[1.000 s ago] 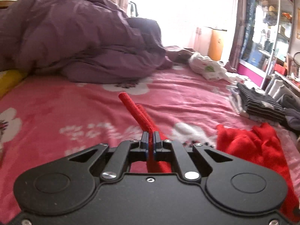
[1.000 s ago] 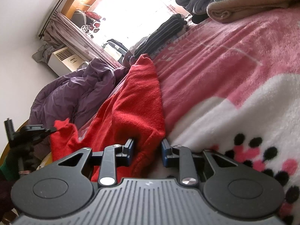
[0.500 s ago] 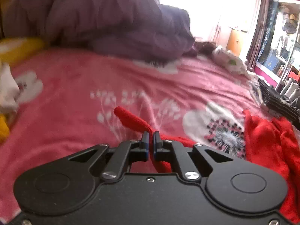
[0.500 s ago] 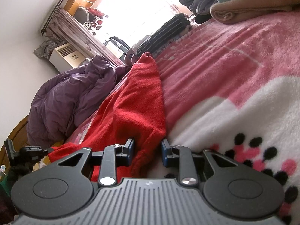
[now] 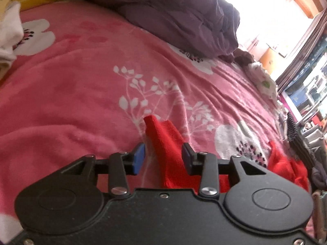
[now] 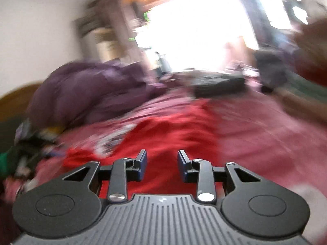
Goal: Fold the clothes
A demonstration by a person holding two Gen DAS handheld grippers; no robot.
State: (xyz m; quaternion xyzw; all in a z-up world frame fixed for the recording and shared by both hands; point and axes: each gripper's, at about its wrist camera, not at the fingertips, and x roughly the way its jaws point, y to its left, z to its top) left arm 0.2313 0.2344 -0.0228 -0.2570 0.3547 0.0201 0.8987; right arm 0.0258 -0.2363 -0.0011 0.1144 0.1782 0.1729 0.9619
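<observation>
Left wrist view: my left tongs (image 5: 163,156) wide apart, red garment (image 5: 167,143) lying loose between them on pink bed (image 5: 81,85). My right tongs (image 6: 162,163) wide above red garment (image 6: 173,134); view blurred.

Bed: pink floral blanket (image 5: 85,85) covers it.
Far side of bed: heaped purple duvet (image 5: 173,8).
Window: bright, overexposed window (image 6: 194,32).
Wall: plain white wall (image 6: 34,36), left.
Right edge: glass-fronted cabinet (image 5: 306,89).

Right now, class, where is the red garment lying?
In the left wrist view the red garment lies on the pink floral blanket, one end between the open jaws of the left hand-held gripper, trailing right toward the striped clothes.
</observation>
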